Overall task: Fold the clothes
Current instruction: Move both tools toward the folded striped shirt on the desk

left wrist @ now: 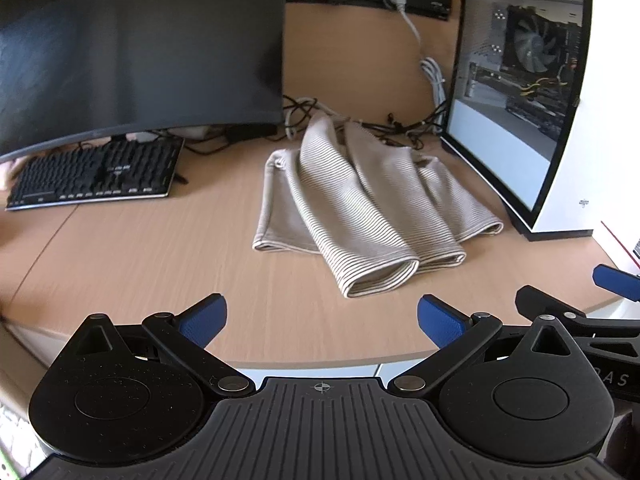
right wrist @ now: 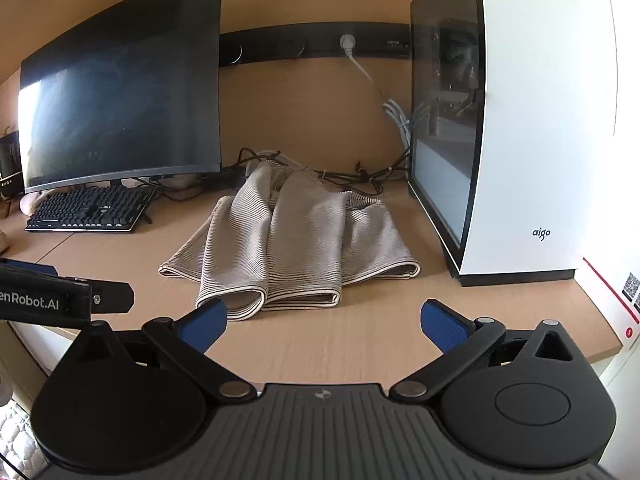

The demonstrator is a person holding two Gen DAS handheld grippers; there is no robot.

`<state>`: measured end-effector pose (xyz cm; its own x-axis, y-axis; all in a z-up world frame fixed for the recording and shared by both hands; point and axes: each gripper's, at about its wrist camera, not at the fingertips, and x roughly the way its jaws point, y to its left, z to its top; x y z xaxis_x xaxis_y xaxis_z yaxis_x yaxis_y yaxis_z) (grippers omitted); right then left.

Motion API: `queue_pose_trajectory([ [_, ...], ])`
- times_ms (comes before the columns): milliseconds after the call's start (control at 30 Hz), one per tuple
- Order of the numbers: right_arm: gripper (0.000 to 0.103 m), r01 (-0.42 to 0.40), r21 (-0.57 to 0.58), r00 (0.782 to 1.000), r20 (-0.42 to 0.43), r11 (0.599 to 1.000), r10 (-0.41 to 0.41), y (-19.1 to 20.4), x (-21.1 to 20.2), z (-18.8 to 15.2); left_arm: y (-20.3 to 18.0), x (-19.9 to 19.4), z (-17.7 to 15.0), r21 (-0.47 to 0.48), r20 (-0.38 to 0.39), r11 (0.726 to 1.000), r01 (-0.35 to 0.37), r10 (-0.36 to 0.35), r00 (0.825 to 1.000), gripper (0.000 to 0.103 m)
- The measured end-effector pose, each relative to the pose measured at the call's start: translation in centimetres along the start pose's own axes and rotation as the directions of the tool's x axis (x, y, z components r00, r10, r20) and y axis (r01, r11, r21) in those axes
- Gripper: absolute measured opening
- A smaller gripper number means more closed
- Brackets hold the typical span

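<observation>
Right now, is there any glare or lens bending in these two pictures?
Left wrist view: fisheye bows the monitor and the PC case, whose glass panel reflects the bright room. Right wrist view: the case's white side is overexposed, and a glare patch sits at the monitor's left edge.

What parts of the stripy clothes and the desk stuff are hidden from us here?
- Striped garment: its far end, both views, lost among the cables.
- Its type: unclear, sleeves cover the body.
- Keyboard: left wrist view, far edge under the monitor.
- Right tool: left wrist view, cut off by the edge.
</observation>
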<state>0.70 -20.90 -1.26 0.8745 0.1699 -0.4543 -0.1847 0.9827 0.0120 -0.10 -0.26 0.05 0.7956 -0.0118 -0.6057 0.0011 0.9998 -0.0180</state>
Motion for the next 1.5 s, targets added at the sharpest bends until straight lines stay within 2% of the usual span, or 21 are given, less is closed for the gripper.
queue_pose_trajectory([
  [100,0.103,-0.001,0.014,1.0,-0.003,1.0,0.001,0.4,-0.1,-0.1,-0.2,-0.2,-0.3,0.0,0.006,1.0,0.017,-0.017,1.0,0.103],
  [167,0.103,-0.006,0.02,1.0,-0.029,1.0,0.007,0.7,0.3,0.0,1.1,-0.1,-0.6,-0.041,-0.005,0.999,0.035,-0.035,0.999,0.103],
  [367,0.103,-0.031,0.03,0.998,-0.049,0.999,0.032,0.8,0.7,-0.1,-0.2,0.8,-0.8,-0.053,-0.063,0.998,-0.022,0.018,0.998,0.103],
  [500,0.103,-0.033,0.036,0.997,-0.065,0.999,0.035,0.8,0.9,-0.2,0.4,1.2,-0.9,-0.06,-0.079,0.998,-0.018,0.014,0.997,0.103],
  [1500,0.103,-0.028,0.049,0.996,-0.082,0.998,0.032,0.1,2.4,0.1,0.2,2.8,-0.4,-0.057,-0.109,0.998,-0.028,0.021,0.994,0.103],
])
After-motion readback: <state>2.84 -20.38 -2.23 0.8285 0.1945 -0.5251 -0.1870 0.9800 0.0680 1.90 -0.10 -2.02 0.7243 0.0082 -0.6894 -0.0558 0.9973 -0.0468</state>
